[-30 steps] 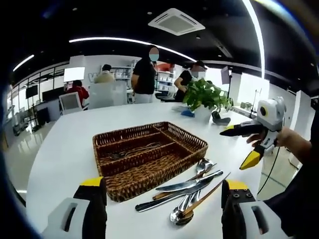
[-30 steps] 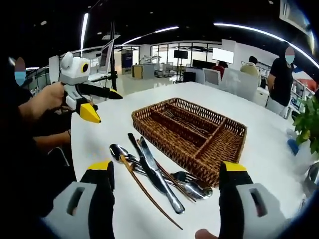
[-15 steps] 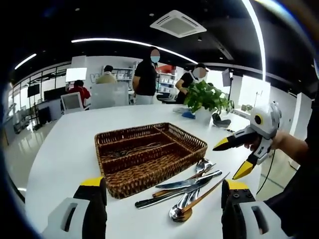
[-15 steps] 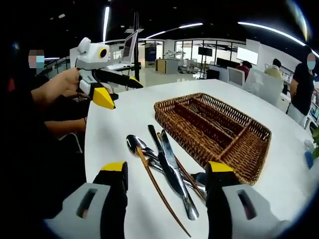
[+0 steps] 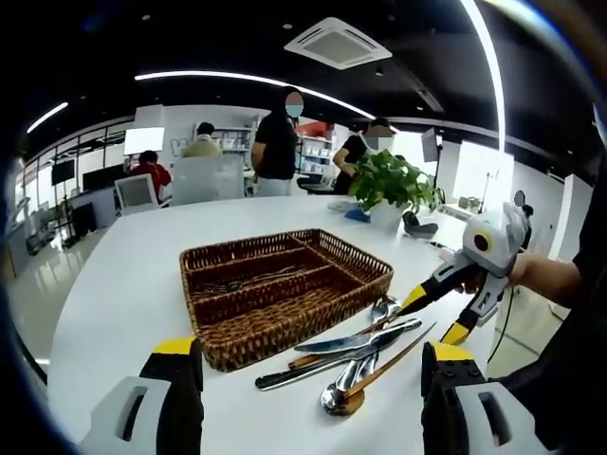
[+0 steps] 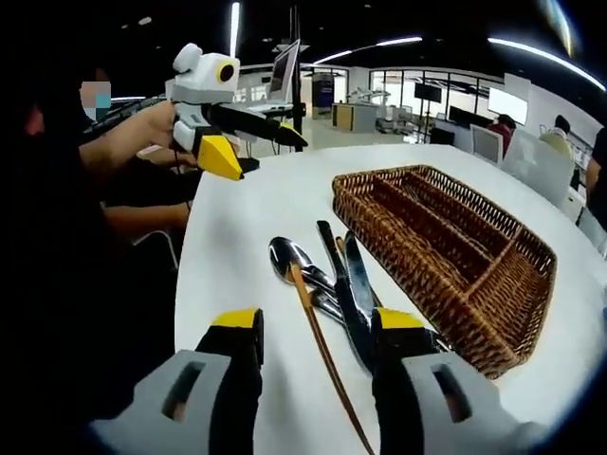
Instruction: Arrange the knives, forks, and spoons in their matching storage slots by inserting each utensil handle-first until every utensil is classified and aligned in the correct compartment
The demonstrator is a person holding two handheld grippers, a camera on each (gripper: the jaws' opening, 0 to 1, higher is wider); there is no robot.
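A brown wicker tray (image 5: 275, 332) with three long slots lies on the white table; forks (image 5: 251, 282) rest in its middle slot. Beside it is a loose pile of knives and spoons (image 5: 351, 355). My left gripper (image 5: 308, 384) is open, low over the table in front of the tray and pile. My right gripper (image 5: 433, 318) comes in from the right, open, tips over the far end of the pile. In the right gripper view my right gripper (image 6: 313, 365) straddles a knife (image 6: 356, 294) and a wood-handled spoon (image 6: 318, 327). My left gripper (image 6: 261, 152) hangs open at the upper left.
A potted green plant (image 5: 394, 185) stands at the table's far right, with a dark object beside it. Several people stand or sit behind the table. The table edge (image 6: 185, 284) runs close on the left, with a person's arm (image 6: 133, 142) beyond it.
My right gripper has come down from above the table to the pile, and its jaws stand closer together than before. The left gripper has barely moved.
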